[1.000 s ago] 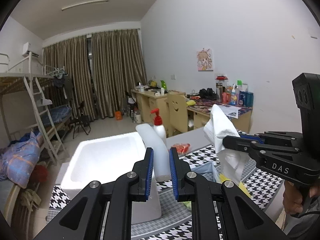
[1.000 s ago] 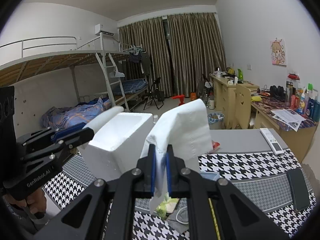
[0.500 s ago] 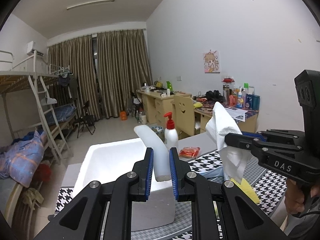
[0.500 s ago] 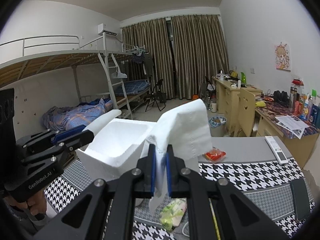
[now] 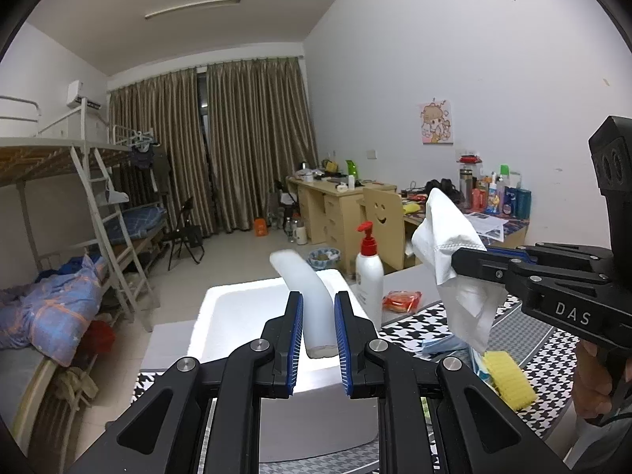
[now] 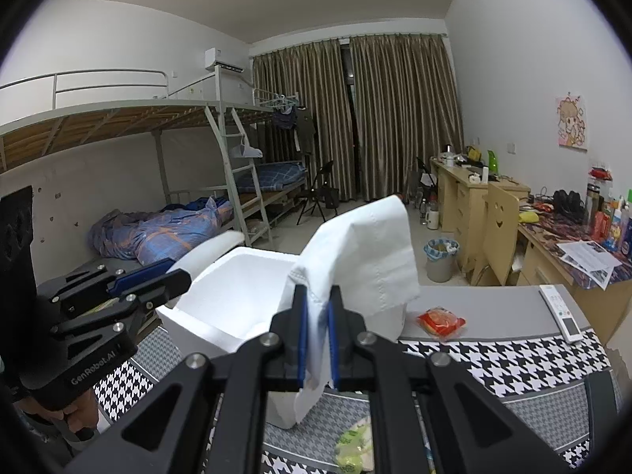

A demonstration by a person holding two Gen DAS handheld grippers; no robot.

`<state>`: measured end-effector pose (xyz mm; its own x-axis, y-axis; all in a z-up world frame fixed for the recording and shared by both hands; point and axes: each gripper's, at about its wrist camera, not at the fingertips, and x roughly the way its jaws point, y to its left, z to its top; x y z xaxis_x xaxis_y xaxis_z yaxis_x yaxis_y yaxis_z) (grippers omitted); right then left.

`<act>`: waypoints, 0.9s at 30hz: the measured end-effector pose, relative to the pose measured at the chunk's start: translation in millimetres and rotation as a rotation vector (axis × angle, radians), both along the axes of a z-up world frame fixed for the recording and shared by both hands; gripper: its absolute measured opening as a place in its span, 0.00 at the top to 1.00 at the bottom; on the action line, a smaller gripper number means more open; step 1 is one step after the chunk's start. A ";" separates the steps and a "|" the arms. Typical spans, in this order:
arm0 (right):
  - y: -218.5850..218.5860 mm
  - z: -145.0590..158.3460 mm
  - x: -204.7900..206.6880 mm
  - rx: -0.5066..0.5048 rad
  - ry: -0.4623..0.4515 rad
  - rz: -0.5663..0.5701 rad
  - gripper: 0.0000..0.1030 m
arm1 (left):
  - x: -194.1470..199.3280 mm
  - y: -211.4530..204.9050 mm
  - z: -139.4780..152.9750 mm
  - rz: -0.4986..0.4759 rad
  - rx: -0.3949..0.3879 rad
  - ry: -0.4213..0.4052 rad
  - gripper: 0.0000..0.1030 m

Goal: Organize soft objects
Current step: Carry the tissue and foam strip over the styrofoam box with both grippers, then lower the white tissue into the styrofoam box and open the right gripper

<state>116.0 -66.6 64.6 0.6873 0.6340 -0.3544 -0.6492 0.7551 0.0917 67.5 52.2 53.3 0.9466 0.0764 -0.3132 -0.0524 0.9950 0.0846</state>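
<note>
A houndstooth cloth (image 6: 509, 359) covers the bench (image 6: 493, 308) in a dorm room with a bunk bed (image 6: 130, 118). The left claw (image 5: 318, 339) grips a white foam tube (image 5: 308, 292) above the foam box (image 5: 237, 316); the right claw (image 6: 316, 339) pinches a tissue (image 6: 367, 252) beside it.

Pump btl (image 5: 369, 272), remote (image 6: 561, 312), bunk bed (image 6: 118, 118)

Dorm rm: metal bunk beds (image 6: 166, 150) w/ ladder, row of desks (image 5: 335, 201), long curtains (image 6: 379, 118)
</note>
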 end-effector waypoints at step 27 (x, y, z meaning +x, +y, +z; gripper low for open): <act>49.1 4.2 25.1 -0.044 0.030 0.132 0.88 | 0.6 31.6 4.5 0.110 -0.004 -0.018 0.83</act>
